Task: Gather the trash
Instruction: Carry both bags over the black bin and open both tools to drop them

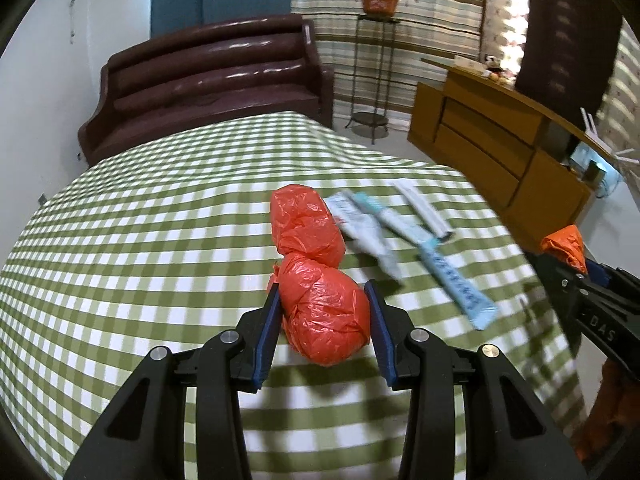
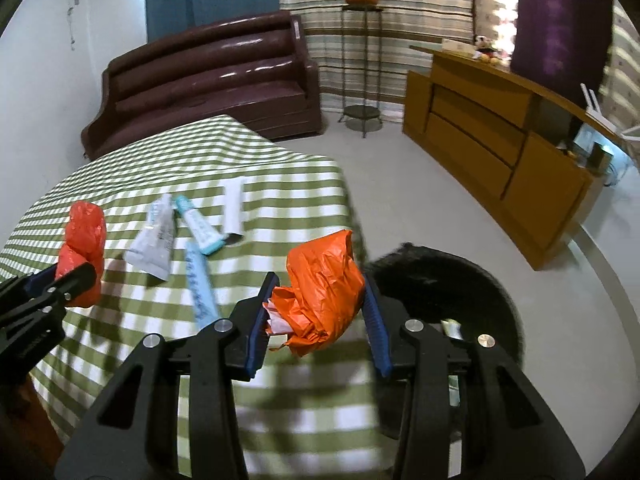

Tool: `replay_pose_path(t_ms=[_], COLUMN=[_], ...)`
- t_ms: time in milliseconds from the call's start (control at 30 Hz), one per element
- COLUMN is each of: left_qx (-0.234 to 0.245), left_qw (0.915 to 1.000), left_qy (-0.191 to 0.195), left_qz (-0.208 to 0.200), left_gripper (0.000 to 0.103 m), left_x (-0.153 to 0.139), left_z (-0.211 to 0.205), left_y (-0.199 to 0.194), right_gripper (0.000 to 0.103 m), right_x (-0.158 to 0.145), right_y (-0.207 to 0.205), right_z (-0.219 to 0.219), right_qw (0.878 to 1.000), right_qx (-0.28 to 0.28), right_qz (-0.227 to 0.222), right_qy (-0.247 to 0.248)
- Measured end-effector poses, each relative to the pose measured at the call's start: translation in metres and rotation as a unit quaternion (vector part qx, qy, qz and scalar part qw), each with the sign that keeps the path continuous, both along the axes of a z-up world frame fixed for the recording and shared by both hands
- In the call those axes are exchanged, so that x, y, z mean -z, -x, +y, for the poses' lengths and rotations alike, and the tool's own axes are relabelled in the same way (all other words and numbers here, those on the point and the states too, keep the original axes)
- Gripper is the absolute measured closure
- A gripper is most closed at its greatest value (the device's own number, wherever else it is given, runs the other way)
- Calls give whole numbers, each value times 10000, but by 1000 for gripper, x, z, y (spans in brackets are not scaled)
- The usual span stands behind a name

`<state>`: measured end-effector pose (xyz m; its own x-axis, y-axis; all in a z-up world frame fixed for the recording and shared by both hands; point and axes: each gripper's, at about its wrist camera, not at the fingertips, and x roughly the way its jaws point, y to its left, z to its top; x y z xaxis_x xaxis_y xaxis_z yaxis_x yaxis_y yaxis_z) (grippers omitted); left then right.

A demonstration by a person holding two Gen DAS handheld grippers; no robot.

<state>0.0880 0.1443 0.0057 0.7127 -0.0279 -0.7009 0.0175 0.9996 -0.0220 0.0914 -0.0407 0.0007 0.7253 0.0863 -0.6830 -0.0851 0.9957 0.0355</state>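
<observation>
My left gripper (image 1: 323, 286) is closed around the near lobe of a red knotted plastic bag (image 1: 320, 308) on the green checked table (image 1: 140, 240); the bag's far lobe (image 1: 304, 228) lies behind. The bag also shows in the right wrist view (image 2: 82, 236). My right gripper (image 2: 320, 280) is shut on a crumpled orange plastic bag (image 2: 324, 288) with paper scraps in it, held above the table's right edge beside a black bin (image 2: 452, 280). The orange bag also shows in the left wrist view (image 1: 566, 246). Several used tubes (image 1: 400, 236) lie on the cloth.
A brown sofa (image 1: 208, 84) stands behind the table. A metal plant stand (image 1: 374, 80) with a potted plant and a wooden cabinet (image 1: 492, 156) stand at the right. The black bin holds some trash. Bare grey floor (image 2: 420, 200) lies between table and cabinet.
</observation>
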Motion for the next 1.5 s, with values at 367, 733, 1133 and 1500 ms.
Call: replay_pose_path(t_ms=[367,733,1133,1500], left_qx=[825,1408,1682,1656], left_qw=[9965,9895,9855,9860], left_qy=[29,7,-118,-156], left_qz=[-149,-327,-205,-75], left_gripper=[62,62,62,61], left_x=[-8,-8,8,20], left_z=[-84,-160,-192,-202], left_y=[7,-8,-17,-33], right_gripper=[63,63,63,62], right_x=[1,1,11,19], right_y=[18,21,10,1], right_z=[-72,-111,-121,-128], right_qw=[9980,9958,9948,9937], right_qx=[627,894,1009,1114], right_qz=[-61,-164,-118,-100], right_qy=[86,100,76,-19])
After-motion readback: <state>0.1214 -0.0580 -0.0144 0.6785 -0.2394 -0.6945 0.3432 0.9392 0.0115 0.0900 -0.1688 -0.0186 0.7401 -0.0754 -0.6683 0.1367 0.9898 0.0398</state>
